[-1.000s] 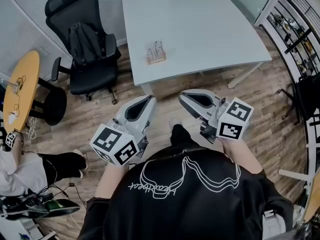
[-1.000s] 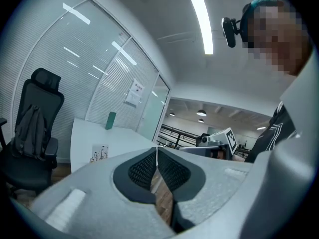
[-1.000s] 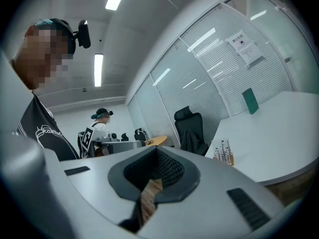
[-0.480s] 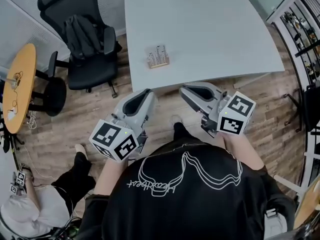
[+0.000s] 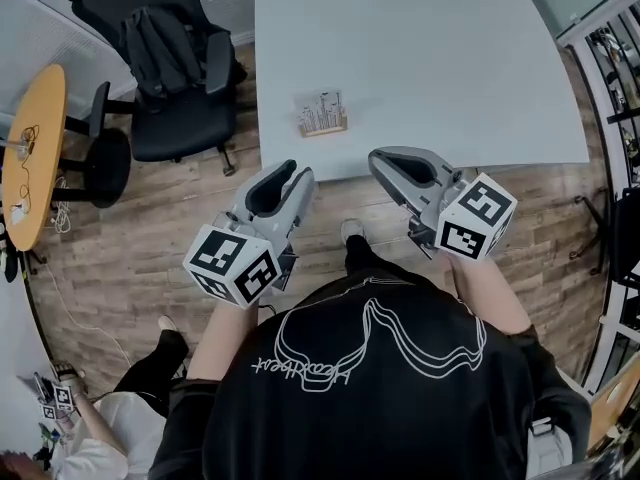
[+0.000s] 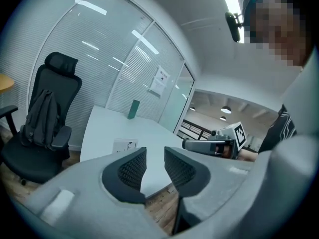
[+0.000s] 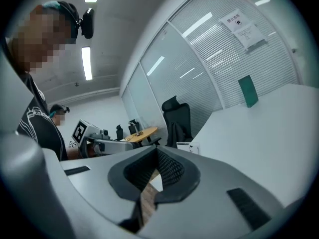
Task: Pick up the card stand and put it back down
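The card stand [image 5: 322,115], a small wooden base with white cards upright in it, stands near the front edge of the white table [image 5: 450,68]. It also shows in the left gripper view [image 6: 124,145] and the right gripper view [image 7: 188,146]. My left gripper [image 5: 298,174] hovers over the floor just short of the table edge, below and left of the stand. Its jaws [image 6: 155,153] have just been opening and stand apart with nothing between them. My right gripper [image 5: 384,157] reaches the table edge to the right of the stand, shut and empty [image 7: 155,151].
A black office chair [image 5: 170,58] with a backpack on it stands left of the table. A round wooden table [image 5: 30,158] is farther left. Another person [image 5: 100,448] sits at the lower left. Shelves [image 5: 620,68] line the right side. A green object [image 6: 133,109] stands at the table's far end.
Both grippers have moved forward toward the table's front edge, and the card stand now lies closer to them. The person at the lower left has slid down the picture.
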A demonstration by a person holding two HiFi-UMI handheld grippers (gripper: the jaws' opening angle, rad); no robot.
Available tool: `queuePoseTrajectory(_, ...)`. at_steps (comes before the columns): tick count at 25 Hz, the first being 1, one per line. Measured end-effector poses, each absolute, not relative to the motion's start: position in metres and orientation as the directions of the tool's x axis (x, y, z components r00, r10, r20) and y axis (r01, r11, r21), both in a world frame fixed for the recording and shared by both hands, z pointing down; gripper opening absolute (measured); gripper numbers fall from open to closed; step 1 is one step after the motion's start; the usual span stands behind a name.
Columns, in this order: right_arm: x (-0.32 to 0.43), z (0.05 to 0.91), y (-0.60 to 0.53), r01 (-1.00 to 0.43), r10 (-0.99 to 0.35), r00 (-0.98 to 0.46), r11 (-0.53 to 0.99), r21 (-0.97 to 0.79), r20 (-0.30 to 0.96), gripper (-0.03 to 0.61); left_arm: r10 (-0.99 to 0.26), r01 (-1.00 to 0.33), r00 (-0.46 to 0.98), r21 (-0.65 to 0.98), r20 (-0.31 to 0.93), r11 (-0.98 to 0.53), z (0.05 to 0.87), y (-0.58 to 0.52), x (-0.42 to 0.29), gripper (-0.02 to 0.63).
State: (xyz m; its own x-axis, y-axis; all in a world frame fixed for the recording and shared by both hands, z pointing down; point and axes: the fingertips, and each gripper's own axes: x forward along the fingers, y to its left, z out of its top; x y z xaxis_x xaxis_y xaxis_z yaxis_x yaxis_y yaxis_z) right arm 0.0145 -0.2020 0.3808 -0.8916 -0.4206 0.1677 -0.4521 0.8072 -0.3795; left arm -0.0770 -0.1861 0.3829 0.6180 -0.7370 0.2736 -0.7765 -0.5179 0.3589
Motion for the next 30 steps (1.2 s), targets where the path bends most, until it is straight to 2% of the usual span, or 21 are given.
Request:
queuePoseTrajectory(7, 0.022, 0.424, -0.241, -0.542, -0.471, -0.838, 0.779, -0.315, 0.276, 0.011, -0.759, -0.807, 0.575, 0.368, 0.306, -0.462, 0.42, -0.22, -0.086, 0.144)
queuePoseTrajectory(11, 0.022, 0.44, -0.259, -0.557, -0.479, -0.823, 0.785, -0.271, 0.303, 0.044, -0.777, -0.836, 0.532, 0.355, 0.336, -0.419, 0.444, -0.239, -0.098, 0.158)
queuePoseTrajectory(19, 0.009, 0.484, -0.291, -0.52, -0.416, -0.836, 0.809, -0.274, 0.358, 0.112, -0.765, -0.869, 0.485, 0.328, 0.422, -0.37, 0.498, -0.272, -0.108, 0.17)
queuePoseTrajectory(25, -0.005, 0.525, -0.306, -0.481, -0.356, -0.807, 0.859, -0.175, 0.472, 0.129, -0.743, -0.879, 0.473, 0.312, 0.474, -0.36, 0.529, -0.291, -0.109, 0.17)
queuePoseTrajectory(30, -0.015, 0.544, -0.316, -0.469, -0.343, -0.786, 0.872, -0.136, 0.514, 0.141, -0.714, -0.877, 0.481, 0.284, 0.509, -0.388, 0.543, -0.296, -0.103, 0.17)
